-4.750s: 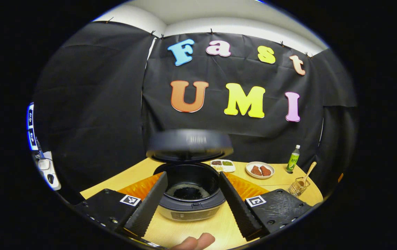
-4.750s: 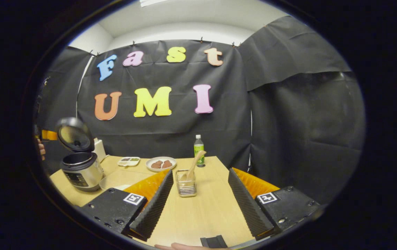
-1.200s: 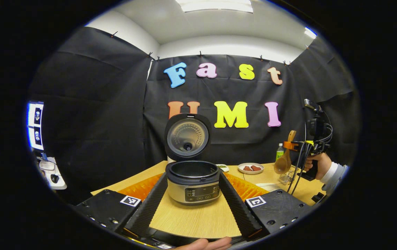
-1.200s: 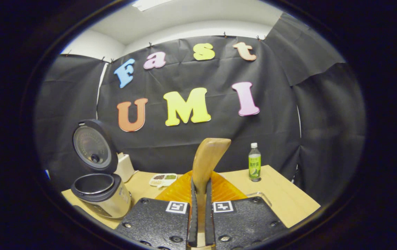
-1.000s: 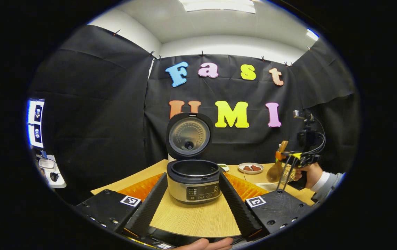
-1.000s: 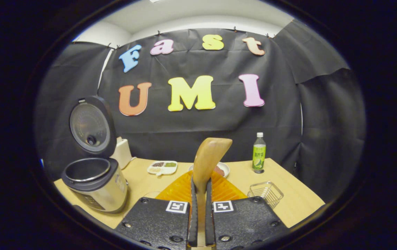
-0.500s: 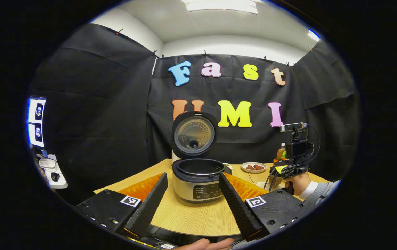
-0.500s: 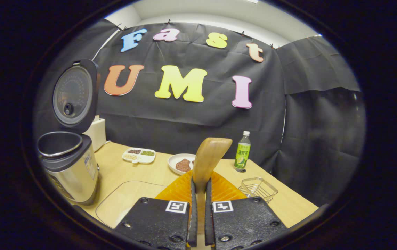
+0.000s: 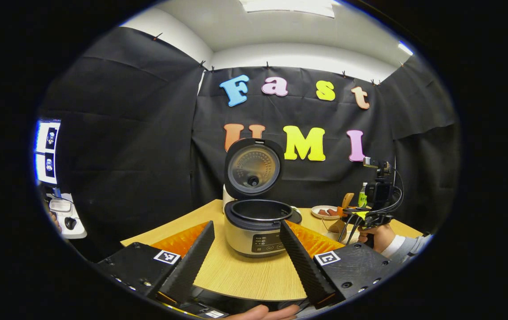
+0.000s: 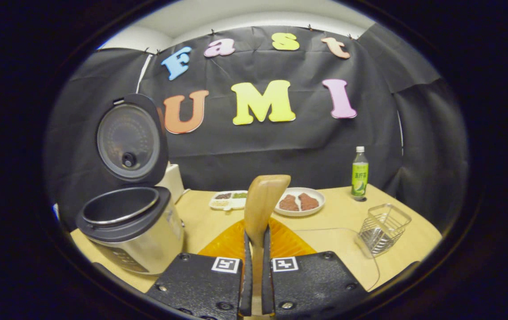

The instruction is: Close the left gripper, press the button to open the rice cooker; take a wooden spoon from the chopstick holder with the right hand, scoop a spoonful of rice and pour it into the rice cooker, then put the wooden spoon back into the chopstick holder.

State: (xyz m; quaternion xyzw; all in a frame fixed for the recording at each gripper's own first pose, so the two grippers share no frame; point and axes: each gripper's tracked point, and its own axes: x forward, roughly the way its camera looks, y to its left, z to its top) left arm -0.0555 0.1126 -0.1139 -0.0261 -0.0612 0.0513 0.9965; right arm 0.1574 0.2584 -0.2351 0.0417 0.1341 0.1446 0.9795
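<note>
Right gripper (image 10: 254, 266) showing black textured body plates, screws, square fiducial tags; person wearing grey sleeve (image 9: 407, 247), white cuff.

Rice cooker (image 10: 138, 240): glossy metal body, matt dark plastic rim. Wooden spoon (image 10: 260, 204): smooth wood. Chopstick holder (image 10: 383, 229): wire metal. Surface (image 10: 338, 218): pale wood-grain.

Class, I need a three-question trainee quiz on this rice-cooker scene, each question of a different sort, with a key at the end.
1. True or false: the rice cooker's lid stands open.
2. What does the right gripper grip? A) green bottle B) wooden spoon C) plate
3. Fill in: the wire chopstick holder on the table is ____ of spoons.

Key: 1 true; 2 B; 3 empty.
</note>
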